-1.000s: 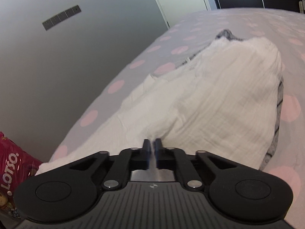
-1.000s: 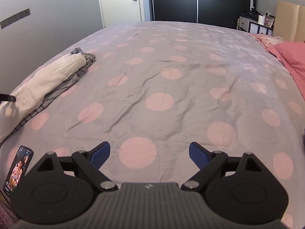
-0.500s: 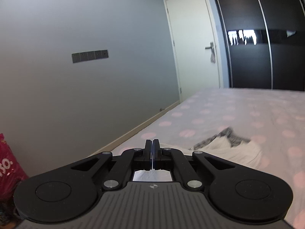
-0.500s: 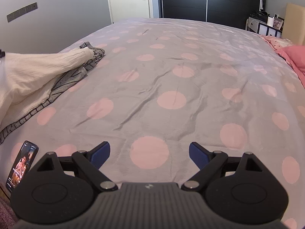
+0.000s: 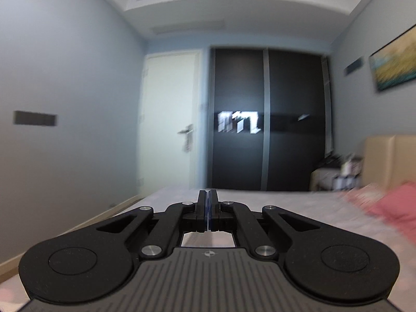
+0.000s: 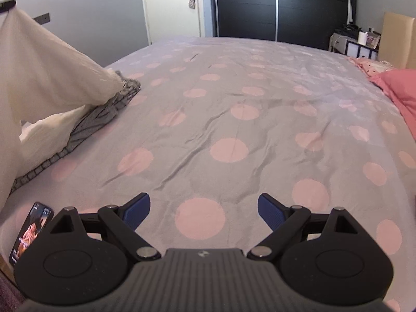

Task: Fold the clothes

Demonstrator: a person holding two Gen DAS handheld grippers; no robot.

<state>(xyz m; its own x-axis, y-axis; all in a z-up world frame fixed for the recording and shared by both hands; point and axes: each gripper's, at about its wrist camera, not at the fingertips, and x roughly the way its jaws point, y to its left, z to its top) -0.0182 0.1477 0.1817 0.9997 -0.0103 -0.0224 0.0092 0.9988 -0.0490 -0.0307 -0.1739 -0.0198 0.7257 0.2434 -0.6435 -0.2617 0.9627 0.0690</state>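
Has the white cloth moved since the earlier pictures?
Yes. In the right wrist view the white cloth has risen: it lay low on the bed and now hangs up past the wall switches.

Garment [image 6: 46, 78] on bed [image 6: 234, 119] left edge; phone [image 6: 30, 230] near corner; pillow [image 6: 400, 91] right.

The left gripper [image 5: 208, 209] has raised the white garment [image 6: 49, 59] higher off the bed [image 6: 234, 119].
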